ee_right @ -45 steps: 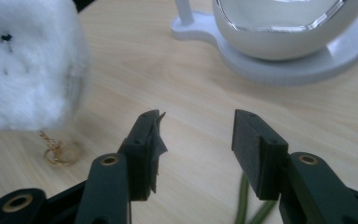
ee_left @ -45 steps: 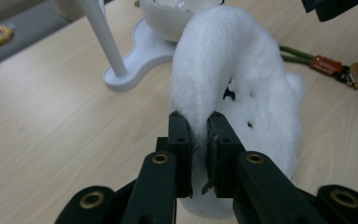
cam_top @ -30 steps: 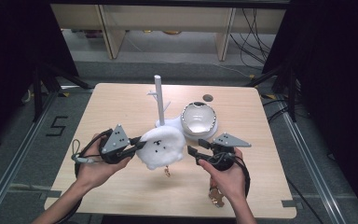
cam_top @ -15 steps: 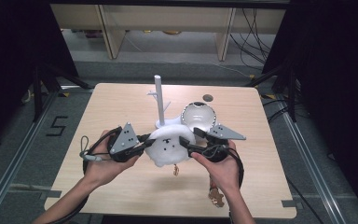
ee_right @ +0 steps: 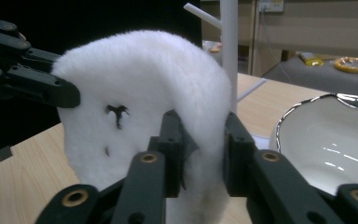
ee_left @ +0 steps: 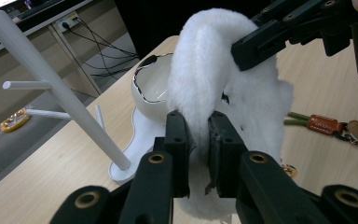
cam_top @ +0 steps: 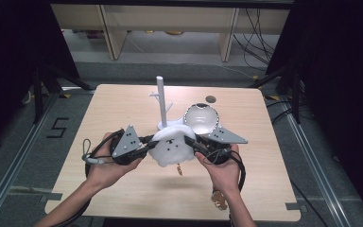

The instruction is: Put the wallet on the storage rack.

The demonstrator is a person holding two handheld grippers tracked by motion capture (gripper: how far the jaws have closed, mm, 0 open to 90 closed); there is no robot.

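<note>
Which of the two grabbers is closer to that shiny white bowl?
The right one. The right gripper sits just in front of the white bowl, clamped on the fluffy white toy. The left gripper grips the toy's far side, so the toy lies between it and the bowl.

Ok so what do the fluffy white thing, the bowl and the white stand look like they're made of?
The fluffy white thing, clamped between both sets of jaws, looks like soft plush or faux fur: matte, with a fuzzy outline and small dark stitched marks. The bowl seems glazed ceramic, possibly plastic: glossy white inside with bright highlights and a dark metallic-looking jagged rim. The white stand looks like smooth matte plastic or painted wood; hard to tell which.
</note>
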